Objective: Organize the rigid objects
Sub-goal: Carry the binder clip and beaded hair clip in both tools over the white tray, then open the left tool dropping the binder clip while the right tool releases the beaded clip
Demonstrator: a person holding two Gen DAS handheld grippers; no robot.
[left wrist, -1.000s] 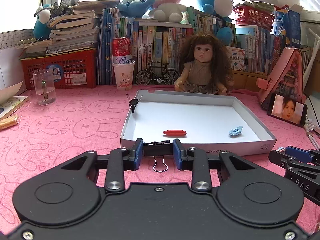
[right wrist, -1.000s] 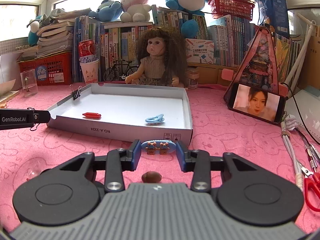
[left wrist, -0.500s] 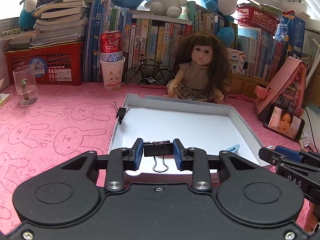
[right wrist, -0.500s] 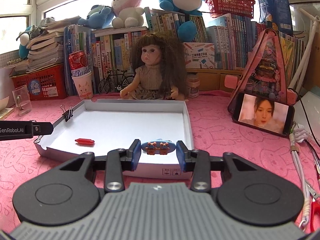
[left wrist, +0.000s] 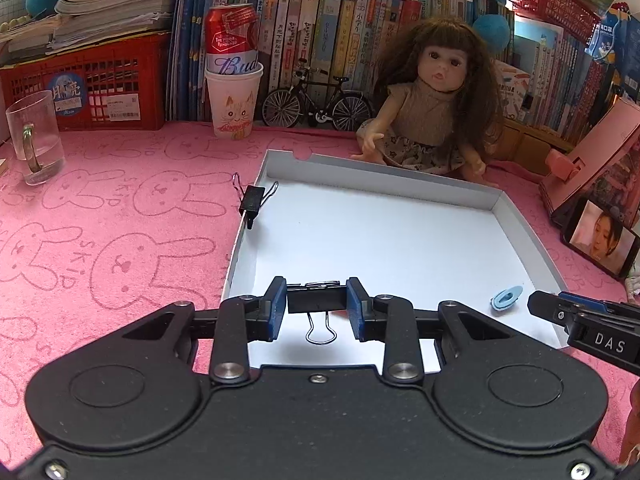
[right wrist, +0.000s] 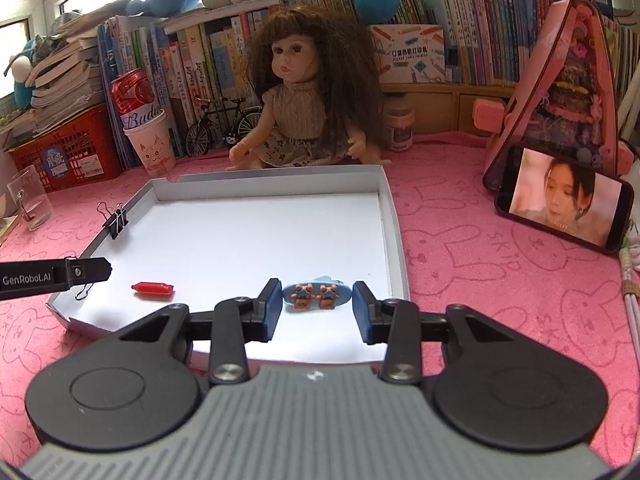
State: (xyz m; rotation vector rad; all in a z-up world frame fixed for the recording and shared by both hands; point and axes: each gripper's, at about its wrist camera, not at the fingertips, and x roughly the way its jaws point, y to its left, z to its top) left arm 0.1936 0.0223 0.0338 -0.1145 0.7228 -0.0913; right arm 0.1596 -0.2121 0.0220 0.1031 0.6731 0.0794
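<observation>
With a black binder clip (left wrist: 316, 303) clamped in the left gripper (left wrist: 316, 306) and a blue hair clip (right wrist: 317, 295) pinched in the right gripper (right wrist: 316, 302) — both held over the white tray's (right wrist: 387, 216) near edge — a release made too soon could drop either piece outside the rim.

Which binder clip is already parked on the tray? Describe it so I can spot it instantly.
Find the shallow white tray on the pink bunny-print cloth, in front of the doll. Follow its left wall toward the far corner: a black binder clip is clamped on that rim. Unlike the other black clip, gripped in the left tool, this one is free of any tool.
</observation>
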